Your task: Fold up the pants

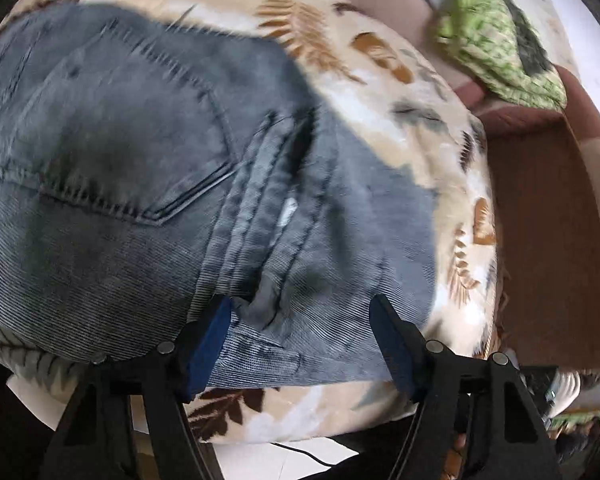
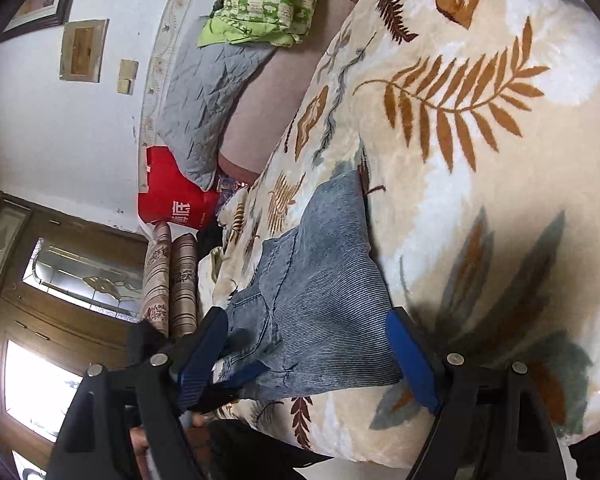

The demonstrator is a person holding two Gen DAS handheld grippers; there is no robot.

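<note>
- Grey-blue corduroy pants [image 1: 148, 168] lie spread on a leaf-patterned plush blanket [image 1: 432, 152] that covers a bed; a back pocket and the fly seam face up in the left wrist view.
- In the right wrist view the same pants [image 2: 320, 300] show as a folded-looking stack near the blanket's [image 2: 480, 160] near edge, with a stitched pocket toward the left.
- The left gripper [image 1: 300, 316] points down at the crotch area; its blue-padded fingers [image 1: 208, 336] stand apart on either side of a raised wrinkle of cloth, and neither pad visibly presses it.
- The right gripper [image 2: 308, 344] hangs just over the pants' near edge, jaws spread wide, the fabric between the pads but not pinched.
- Beyond the blanket sit a green patterned quilt [image 2: 268, 0] and a grey quilted pillow [image 2: 208, 108] against a white wall.
- A red bag [image 2: 172, 196] stands lower on the left, with striped rolled cushions [image 2: 172, 280] and a wooden door with glass panes [image 2: 60, 280] below it.
</note>
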